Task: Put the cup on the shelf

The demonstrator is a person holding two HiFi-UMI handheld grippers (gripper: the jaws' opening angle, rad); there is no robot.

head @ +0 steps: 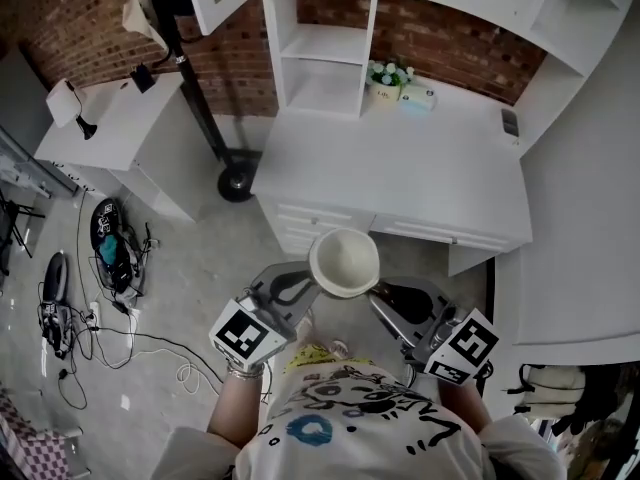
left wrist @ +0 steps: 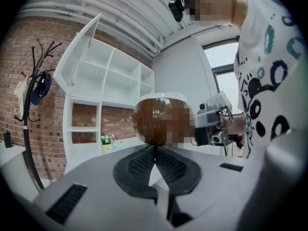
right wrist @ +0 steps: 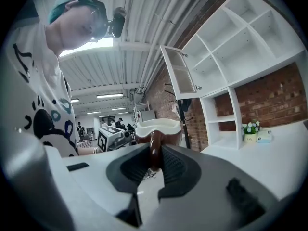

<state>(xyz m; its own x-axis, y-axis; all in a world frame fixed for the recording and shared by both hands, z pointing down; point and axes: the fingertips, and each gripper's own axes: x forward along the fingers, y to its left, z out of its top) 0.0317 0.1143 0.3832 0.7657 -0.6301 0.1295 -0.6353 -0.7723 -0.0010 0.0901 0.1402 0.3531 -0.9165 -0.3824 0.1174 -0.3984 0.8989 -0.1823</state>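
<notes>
A cup [head: 344, 260], brown outside and white inside, hangs upright between my two grippers, in front of the white desk [head: 400, 173]. My right gripper [head: 378, 294] is shut on its brown handle [right wrist: 155, 150], below the white rim of the cup [right wrist: 157, 127]. My left gripper [head: 308, 290] is at the cup's opposite side. Its jaws stand together with nothing seen between them, the tips against the brown wall of the cup [left wrist: 154, 121]. The white shelf unit [head: 325, 58] stands at the back of the desk, its compartments bare.
A small flower pot [head: 386, 80] and a little box sit on the desk beside the shelf. A black coat stand [head: 237, 183] rises left of the desk. Further left are a white side table [head: 110, 128] and cables [head: 90, 318] on the floor.
</notes>
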